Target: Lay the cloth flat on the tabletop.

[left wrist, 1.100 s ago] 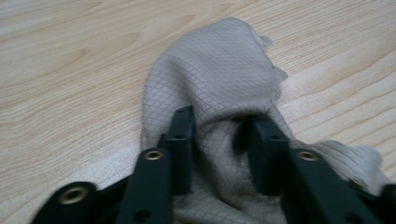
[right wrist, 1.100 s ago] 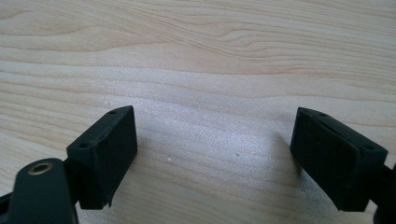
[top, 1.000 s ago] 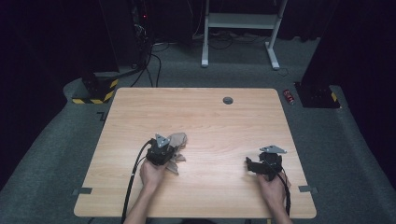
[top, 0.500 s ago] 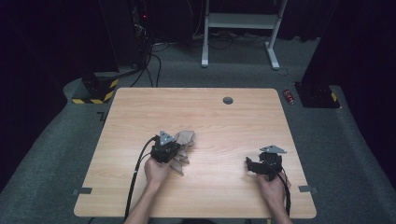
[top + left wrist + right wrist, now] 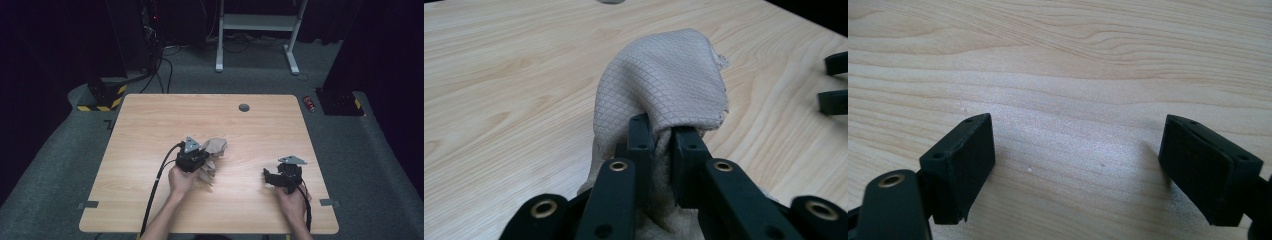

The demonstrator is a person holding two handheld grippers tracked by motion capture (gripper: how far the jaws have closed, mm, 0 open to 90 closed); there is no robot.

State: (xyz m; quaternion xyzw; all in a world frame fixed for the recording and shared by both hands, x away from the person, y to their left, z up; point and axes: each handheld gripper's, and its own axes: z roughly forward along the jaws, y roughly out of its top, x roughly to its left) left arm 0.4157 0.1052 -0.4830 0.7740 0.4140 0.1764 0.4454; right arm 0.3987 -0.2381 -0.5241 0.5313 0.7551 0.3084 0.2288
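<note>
Left gripper view: we've got the left gripper [image 5: 663, 137] pinching a fold of the beige waffle-weave cloth [image 5: 664, 80] to lift it off the table [image 5: 499, 75], right gripper [image 5: 1075, 165] spread empty beside the cloth, ready.

No text, label, brand or number can be read on anything here; the one sign is the yellow-and-black hazard striping [image 5: 102, 95] on the floor.

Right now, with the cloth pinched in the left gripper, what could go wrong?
1. The left gripper pinches only a small fold of the beige cloth, so the fabric may slip out when lifted.
2. The right gripper is open above the bare table, so the hanging cloth has no second hold and may bunch up.
</note>
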